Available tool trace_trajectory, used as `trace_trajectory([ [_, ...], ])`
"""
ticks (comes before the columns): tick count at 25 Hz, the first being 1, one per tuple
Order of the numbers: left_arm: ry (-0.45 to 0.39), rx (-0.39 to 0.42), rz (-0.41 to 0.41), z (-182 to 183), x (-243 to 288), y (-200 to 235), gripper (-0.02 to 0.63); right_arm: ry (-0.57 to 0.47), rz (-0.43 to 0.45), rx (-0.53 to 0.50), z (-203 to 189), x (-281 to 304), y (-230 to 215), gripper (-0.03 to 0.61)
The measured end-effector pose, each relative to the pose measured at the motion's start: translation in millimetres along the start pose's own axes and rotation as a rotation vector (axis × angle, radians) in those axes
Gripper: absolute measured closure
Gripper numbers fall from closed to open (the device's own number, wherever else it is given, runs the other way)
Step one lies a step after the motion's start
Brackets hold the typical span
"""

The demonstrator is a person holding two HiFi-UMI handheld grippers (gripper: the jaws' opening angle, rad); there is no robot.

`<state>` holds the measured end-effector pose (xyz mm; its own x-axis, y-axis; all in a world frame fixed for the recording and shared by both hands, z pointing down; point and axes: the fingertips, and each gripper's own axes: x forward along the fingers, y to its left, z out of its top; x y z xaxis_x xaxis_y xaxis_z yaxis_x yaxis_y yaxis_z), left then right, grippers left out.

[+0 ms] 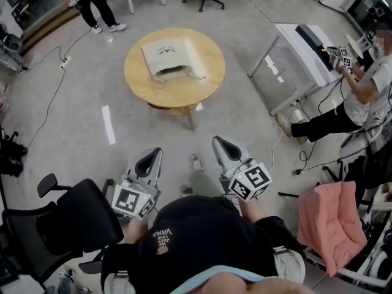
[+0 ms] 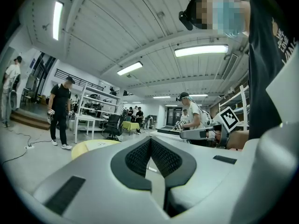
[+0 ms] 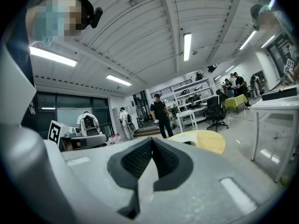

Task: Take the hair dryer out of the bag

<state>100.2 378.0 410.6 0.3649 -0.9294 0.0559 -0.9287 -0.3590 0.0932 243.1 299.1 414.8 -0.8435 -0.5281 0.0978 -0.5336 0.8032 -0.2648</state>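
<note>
A cream cloth bag [image 1: 171,57] lies flat on a round wooden table [image 1: 208,78] ahead of me, its mouth toward me. No hair dryer shows; whatever is in the bag is hidden. My left gripper [image 1: 150,156] and right gripper [image 1: 222,144] are held level in front of my body, well short of the table, both shut with nothing between the jaws. In the left gripper view the left gripper [image 2: 150,140] has its pads pressed together, with the table [image 2: 93,146] far off. The right gripper [image 3: 152,141] is likewise shut, with the table [image 3: 205,140] and the bag [image 3: 191,142] beyond.
A black office chair [image 1: 67,222] stands close at my left. A white desk [image 1: 294,60] with a seated person [image 1: 355,97] is at the right, a pink cloth [image 1: 331,219] hangs nearby. Another person [image 1: 92,5] stands behind the table. Cables run over the grey floor.
</note>
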Motion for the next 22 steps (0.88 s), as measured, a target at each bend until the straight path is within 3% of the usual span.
trace_trajectory([
  [13,-0.002,0.011,0.061,13.7,83.8,59.7,0.604,0.034,0.068,-0.003,25.2,85.5,-70.8,0.580],
  [22,-0.007,0.008,0.146,21.6,146.5,102.4,0.604,0.065,0.145,-0.007,43.7,149.6,-127.1,0.580],
])
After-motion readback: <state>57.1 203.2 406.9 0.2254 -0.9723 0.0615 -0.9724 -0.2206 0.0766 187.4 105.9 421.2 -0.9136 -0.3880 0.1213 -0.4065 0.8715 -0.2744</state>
